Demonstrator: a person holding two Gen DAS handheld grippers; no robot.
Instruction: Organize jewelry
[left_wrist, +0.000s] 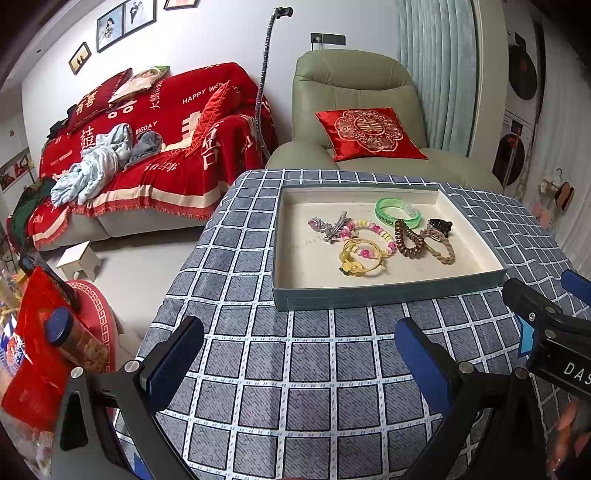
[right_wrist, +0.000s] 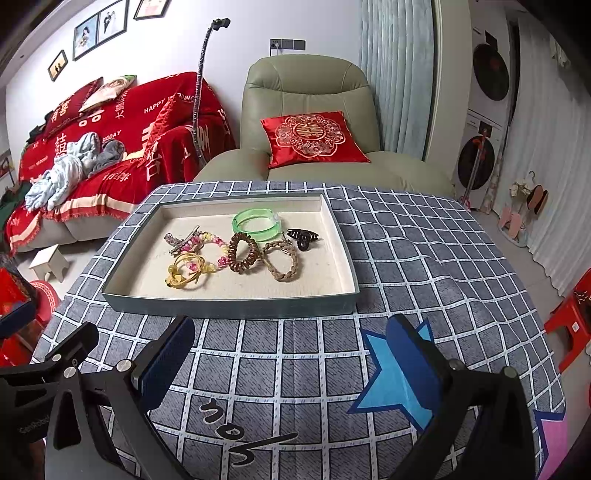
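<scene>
A shallow grey tray (left_wrist: 388, 293) (right_wrist: 229, 308) with a cream floor sits on the checked tablecloth. In it lie a green bangle (left_wrist: 397, 213) (right_wrist: 255, 224), a bead bracelet (left_wrist: 369, 230) (right_wrist: 212, 243), a gold ring bracelet (left_wrist: 362, 256) (right_wrist: 184, 273), a silver hair clip (left_wrist: 330, 229) (right_wrist: 179, 240), a brown coil hair tie (left_wrist: 408, 238) (right_wrist: 242, 253), a braided band (left_wrist: 439, 245) (right_wrist: 282, 260) and a black claw clip (left_wrist: 439, 225) (right_wrist: 303, 236). My left gripper (left_wrist: 299, 354) is open and empty, in front of the tray. My right gripper (right_wrist: 291, 354) is open and empty, also in front of the tray; it shows at the right edge of the left wrist view (left_wrist: 546, 325).
The table (left_wrist: 314, 387) (right_wrist: 424, 266) carries a blue star patch (right_wrist: 391, 384). Behind it stand a green armchair (left_wrist: 354, 110) (right_wrist: 306, 92) with a red cushion, and a red-covered sofa (left_wrist: 147, 140) (right_wrist: 110, 147). A small stool (left_wrist: 79, 258) and red items stand on the floor at left.
</scene>
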